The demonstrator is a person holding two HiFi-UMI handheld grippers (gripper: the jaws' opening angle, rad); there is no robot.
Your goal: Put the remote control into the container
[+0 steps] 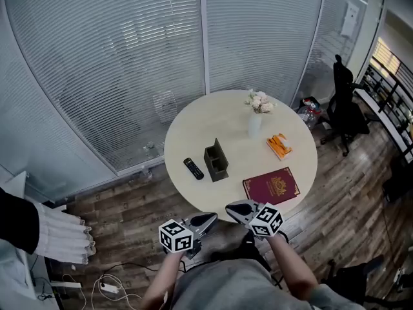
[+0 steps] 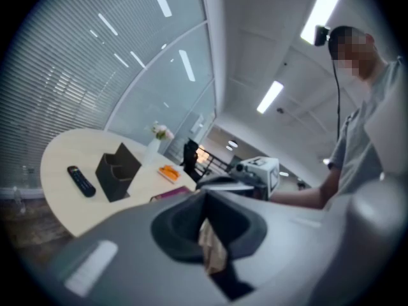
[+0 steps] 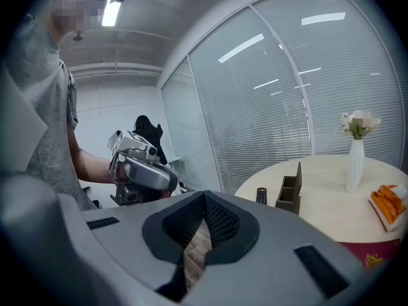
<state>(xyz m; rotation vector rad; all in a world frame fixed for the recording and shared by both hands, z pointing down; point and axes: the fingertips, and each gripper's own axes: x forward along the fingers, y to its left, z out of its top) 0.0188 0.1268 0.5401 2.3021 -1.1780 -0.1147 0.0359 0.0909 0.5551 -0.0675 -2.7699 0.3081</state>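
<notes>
A black remote control lies flat on the round cream table, just left of a dark open-topped container. Both grippers hang below the table's near edge, away from these objects. My left gripper is shut with nothing in it. My right gripper is also shut and empty. Their tips point toward each other. In the left gripper view the right gripper's marker cube shows; in the right gripper view the left gripper's body shows.
On the table stand a white vase with flowers, an orange item on a white pad and a dark red book. A glass wall with blinds runs behind. A black office chair stands at the right. A gloved hand shows at the left edge.
</notes>
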